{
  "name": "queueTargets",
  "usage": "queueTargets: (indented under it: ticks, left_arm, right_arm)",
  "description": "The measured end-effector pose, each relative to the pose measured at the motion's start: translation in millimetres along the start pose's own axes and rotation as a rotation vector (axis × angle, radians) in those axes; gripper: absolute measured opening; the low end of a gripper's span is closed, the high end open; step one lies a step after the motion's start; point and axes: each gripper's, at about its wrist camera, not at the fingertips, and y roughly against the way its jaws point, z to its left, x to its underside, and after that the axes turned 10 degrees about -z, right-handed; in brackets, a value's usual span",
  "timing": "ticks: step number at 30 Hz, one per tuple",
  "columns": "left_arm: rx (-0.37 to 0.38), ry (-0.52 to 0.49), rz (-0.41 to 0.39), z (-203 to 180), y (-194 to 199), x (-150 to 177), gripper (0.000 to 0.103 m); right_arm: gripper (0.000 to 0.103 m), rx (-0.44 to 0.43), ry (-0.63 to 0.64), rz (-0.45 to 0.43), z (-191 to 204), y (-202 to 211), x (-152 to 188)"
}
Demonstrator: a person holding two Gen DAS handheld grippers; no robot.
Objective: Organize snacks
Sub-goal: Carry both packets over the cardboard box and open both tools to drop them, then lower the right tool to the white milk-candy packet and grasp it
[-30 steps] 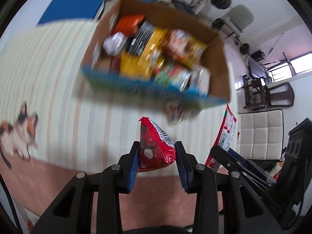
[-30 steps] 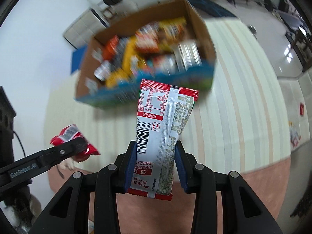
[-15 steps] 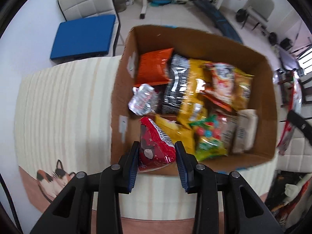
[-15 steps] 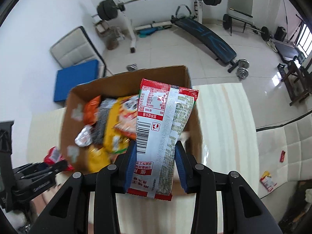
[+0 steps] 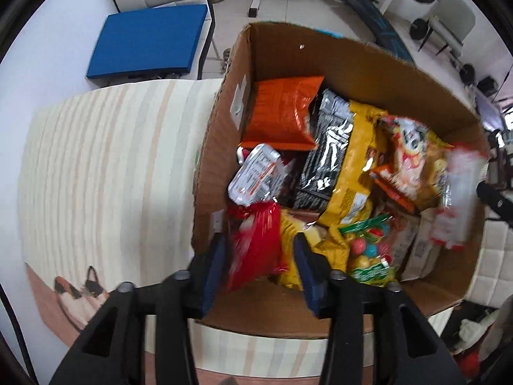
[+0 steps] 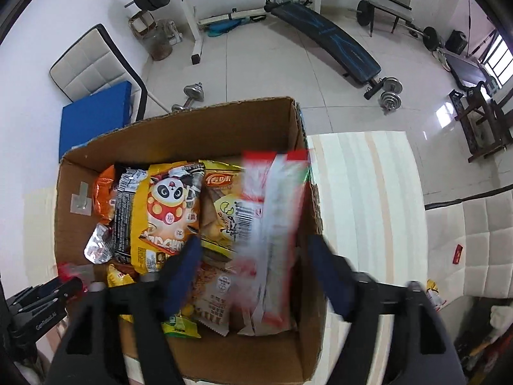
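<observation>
While both my grippers hang over the cardboard box (image 5: 359, 64), each has just been spreading its jaws. L gripper (image 5: 259, 266) points straight down near the box's near-left corner; the red packet (image 5: 253, 250) sits between its blue pads (image 5: 214, 276), blurred, and I see gaps on both sides, so the pads aren't pressing it — released, w/ the packet inside the box outline. R gripper (image 6: 256, 276) stands wider still; the red-and-white packet (image 6: 272, 231) is between its fingers, smeared w/ motion blur, clear of both pads, over the box's right side next to the right wall. From the L cam that same packet shows as a blurred white/red shape at the box's far right edge.

Box contents, seen from the L cam: an orange bag (image 5: 282, 109) at the back left, a black-and-silver bag (image 5: 327, 150) beside it, a yellow bag (image 5: 356, 166) next, a panda-print bag (image 6: 170, 211) on top toward the right, a silver pouch (image 5: 256, 176) by the left wall, a green bag of coloured balls (image 5: 368, 253) near the front. Box rests on a striped cloth (image 5: 105, 173) w/ a cat print (image 5: 80, 288) at its near-left corner. Behind the table: a blue cushion (image 5: 147, 38) on a white chair. R cam also shows a weight bench (image 6: 323, 41) and dumbbells (image 6: 389, 91) on the tiled floor.
</observation>
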Motion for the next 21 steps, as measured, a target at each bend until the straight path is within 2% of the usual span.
queueTargets:
  ticks: [1,2,3,12,15,21]
  left_arm:
    - [0.016,0.008,-0.013,0.6,3.3,-0.4,0.064]
    - [0.021,0.011,-0.021,0.5,6.0,-0.5,0.084]
    - [0.027,0.013,-0.031,0.2,9.2,-0.7,0.089]
    - [0.041,-0.023,-0.18,-8.0,50.8,1.8,0.093]
    - [0.064,-0.037,-0.202,-12.6,62.2,7.6,0.097]
    - [0.087,-0.043,-0.273,-16.0,89.1,26.6,0.097]
  right_arm:
    - [0.079,-0.011,-0.001,0.001,2.1,1.7,1.3]
    - [0.085,-0.021,-0.004,0.002,3.4,3.6,2.8]
    - [0.09,-0.028,-0.004,0.002,4.6,5.9,4.3]
    - [0.098,-0.062,0.058,-0.046,28.6,39.0,35.7]
    - [0.099,-0.072,0.071,-0.06,33.8,50.9,47.8]
    - [0.099,-0.125,0.053,-0.103,35.8,83.0,72.4]
